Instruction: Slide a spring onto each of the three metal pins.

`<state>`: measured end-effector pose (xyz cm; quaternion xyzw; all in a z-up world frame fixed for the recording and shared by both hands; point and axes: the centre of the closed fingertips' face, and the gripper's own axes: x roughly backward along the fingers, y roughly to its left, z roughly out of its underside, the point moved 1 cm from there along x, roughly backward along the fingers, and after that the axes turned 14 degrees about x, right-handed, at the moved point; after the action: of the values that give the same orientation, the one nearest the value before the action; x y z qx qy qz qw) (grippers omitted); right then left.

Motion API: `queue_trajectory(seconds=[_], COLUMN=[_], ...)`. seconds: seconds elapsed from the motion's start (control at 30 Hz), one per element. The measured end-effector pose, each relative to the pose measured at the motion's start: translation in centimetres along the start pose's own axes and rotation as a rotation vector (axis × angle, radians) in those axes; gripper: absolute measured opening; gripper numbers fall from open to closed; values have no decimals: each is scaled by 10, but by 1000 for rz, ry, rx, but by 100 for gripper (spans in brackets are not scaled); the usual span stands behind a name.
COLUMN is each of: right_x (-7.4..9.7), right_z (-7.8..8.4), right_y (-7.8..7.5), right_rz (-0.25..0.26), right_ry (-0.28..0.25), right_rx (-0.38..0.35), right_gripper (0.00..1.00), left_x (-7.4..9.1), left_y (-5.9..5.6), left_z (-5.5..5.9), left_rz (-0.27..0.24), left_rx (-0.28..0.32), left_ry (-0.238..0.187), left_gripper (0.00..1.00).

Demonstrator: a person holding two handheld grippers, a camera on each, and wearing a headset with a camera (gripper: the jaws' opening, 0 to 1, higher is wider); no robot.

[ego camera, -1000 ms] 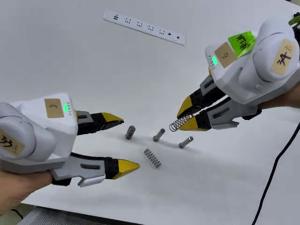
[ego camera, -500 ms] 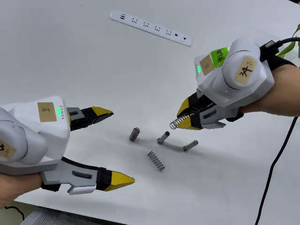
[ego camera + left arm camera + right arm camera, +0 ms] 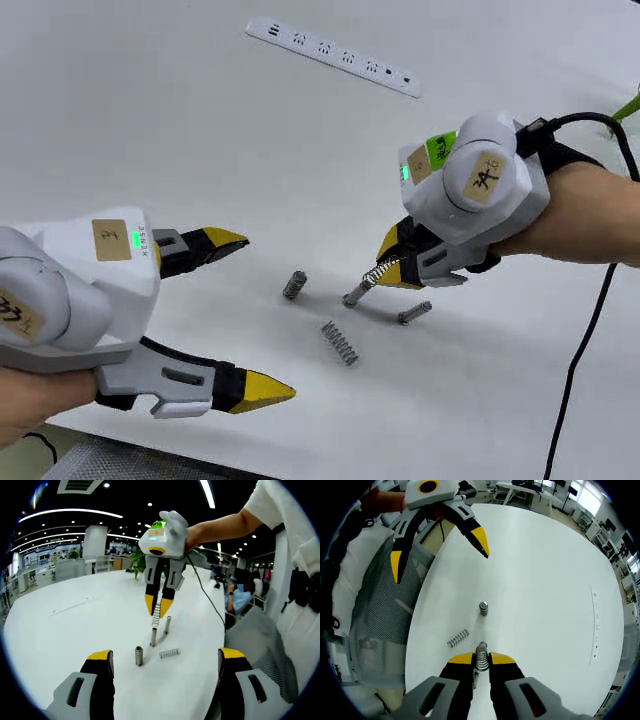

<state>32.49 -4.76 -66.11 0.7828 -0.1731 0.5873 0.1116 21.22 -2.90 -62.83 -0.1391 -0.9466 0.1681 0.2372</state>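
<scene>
Steel spring pinched in right gripper, end at middle pin tip. Holds left gripper wide open, empty.

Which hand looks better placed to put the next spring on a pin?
The right. The right gripper is shut on a spring just above the middle pin; the left gripper hangs open, off to the side.

The table is smooth, matt white. The pins look like dull grey metal, and the loose spring like thin bright wire. The left gripper and right gripper have glossy white plastic shells with paper labels
</scene>
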Motion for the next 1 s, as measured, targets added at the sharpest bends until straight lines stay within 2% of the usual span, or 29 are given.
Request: queue_trajectory(seconds=[0.8,1.0], right_x=[-12,-20], right_z=[4,3], right_y=[0,2], right_rz=[-18,-17], right_ry=[22,31], right_rx=[21,34], right_gripper=[12,12], left_x=[-3,-4], left_y=[-5,-6], left_z=[-2,-1], left_rz=[16,19], left_rx=[19,20], left_ry=[-14,-14], left_gripper=[85,86])
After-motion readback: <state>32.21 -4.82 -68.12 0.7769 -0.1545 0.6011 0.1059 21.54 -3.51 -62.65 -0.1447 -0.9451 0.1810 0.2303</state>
